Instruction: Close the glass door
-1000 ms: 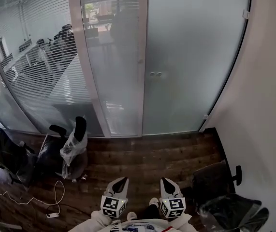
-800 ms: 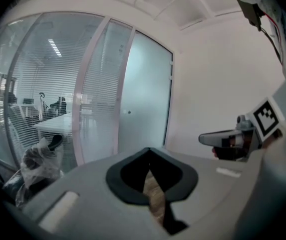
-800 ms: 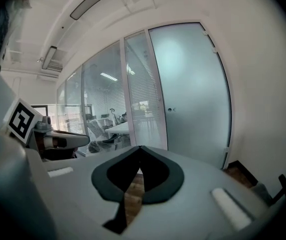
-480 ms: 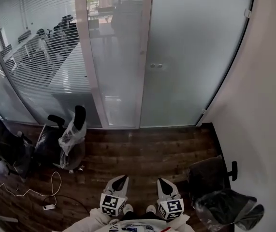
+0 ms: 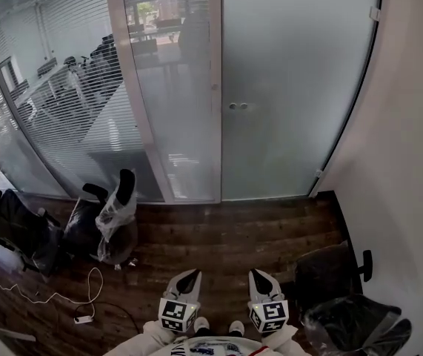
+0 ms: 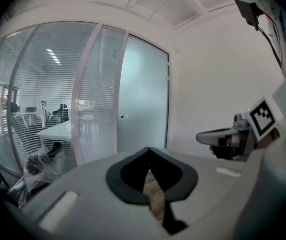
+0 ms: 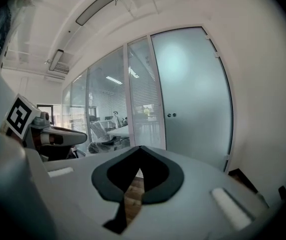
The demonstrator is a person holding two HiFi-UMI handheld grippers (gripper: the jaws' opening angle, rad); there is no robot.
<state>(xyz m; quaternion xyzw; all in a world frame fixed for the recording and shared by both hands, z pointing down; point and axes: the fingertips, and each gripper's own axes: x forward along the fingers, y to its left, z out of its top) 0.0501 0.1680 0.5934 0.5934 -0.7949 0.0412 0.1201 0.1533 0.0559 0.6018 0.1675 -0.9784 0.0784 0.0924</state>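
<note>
Frosted glass door [image 5: 292, 87]: stands across the room from the person, filling the opening between a white post [image 5: 216, 87] and the right-hand wall [image 5: 411, 162]. Its left edge meets the post with no gap visible. Two small round fittings [image 5: 234, 106] sit near that edge, about mid-height.

Left of the post: a glass partition with slatted blinds [image 5: 63, 102], with desks and chairs visible beyond it.

Dark wood floor [image 5: 226, 236]: a plastic-wrapped chair [image 5: 113, 217] stands near the partition, a second covered chair [image 5: 344, 306] is by the wall, and a white cable [image 5: 55, 297] lies at the lower left.

Left gripper [image 5: 190, 276]: low in the head view, well apart from the door, jaws closed together and holding nothing.

Right gripper [image 5: 257, 275]: beside it, likewise closed and empty.
</note>
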